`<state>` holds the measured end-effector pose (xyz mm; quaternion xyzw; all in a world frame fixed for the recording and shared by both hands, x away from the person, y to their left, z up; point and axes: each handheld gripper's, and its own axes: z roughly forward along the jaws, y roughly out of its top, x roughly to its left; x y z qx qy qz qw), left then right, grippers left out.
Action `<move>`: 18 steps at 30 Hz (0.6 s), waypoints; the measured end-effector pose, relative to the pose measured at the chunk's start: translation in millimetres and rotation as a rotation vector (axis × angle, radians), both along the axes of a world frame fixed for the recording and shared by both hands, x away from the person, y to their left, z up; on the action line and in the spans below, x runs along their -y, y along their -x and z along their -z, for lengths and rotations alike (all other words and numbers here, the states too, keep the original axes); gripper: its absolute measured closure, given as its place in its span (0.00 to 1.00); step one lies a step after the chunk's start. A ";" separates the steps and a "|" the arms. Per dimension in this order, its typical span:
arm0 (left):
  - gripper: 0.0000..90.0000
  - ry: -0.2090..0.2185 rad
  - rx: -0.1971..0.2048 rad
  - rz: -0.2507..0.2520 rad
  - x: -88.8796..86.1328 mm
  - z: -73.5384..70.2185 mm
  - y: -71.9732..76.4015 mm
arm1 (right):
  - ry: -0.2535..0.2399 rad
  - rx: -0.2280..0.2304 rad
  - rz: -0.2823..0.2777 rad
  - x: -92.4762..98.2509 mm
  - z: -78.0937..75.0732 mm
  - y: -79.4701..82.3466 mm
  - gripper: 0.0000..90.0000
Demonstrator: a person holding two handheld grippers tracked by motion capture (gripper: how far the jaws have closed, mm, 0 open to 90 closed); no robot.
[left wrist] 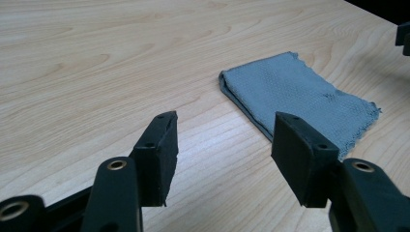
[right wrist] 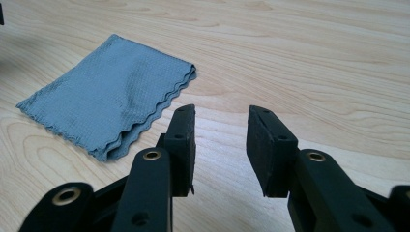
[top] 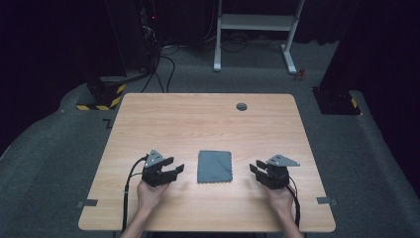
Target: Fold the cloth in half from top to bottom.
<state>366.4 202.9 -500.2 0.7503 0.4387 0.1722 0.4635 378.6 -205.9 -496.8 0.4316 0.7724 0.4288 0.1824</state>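
Note:
A folded grey cloth [top: 214, 166] lies flat on the wooden table [top: 198, 119], between my two grippers. My left gripper [top: 179, 170] sits just left of it, open, with nothing between its jaws. In the left gripper view the cloth [left wrist: 300, 99] lies ahead and to the right of the open left gripper [left wrist: 225, 154]. My right gripper [top: 254, 169] sits just right of the cloth, open and empty. From the right gripper view, the cloth [right wrist: 109, 96] shows its wavy layered edge ahead and left of the right gripper [right wrist: 220, 147].
A small dark round plug [top: 241, 106] is set into the table near its far edge. A white desk frame [top: 255, 29] and black stands with yellow-striped bases [top: 101, 96] are on the carpet beyond. Tape tabs [top: 87, 203] mark the table's near corners.

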 end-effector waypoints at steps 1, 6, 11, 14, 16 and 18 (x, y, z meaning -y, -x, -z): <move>0.47 0.001 0.002 0.001 -1.5 -0.2 0.5 | -0.004 -0.003 0.006 1.2 -0.6 1.3 0.70; 0.48 -0.001 -0.002 -0.005 -7.4 0.3 3.5 | -0.014 0.003 0.019 9.4 -0.2 4.9 0.70; 0.48 -0.016 -0.004 -0.017 -13.1 3.3 7.6 | -0.019 0.004 0.038 19.3 -0.5 8.3 0.69; 0.47 -0.017 -0.008 -0.031 -17.3 5.8 10.0 | -0.017 0.006 0.049 24.3 -0.2 10.4 0.69; 0.47 -0.016 -0.011 -0.040 -20.2 7.6 11.1 | -0.009 0.006 0.062 27.2 1.6 11.9 0.68; 0.47 -0.015 -0.016 -0.044 -23.0 8.8 12.2 | -0.010 0.003 0.066 30.0 3.1 12.9 0.68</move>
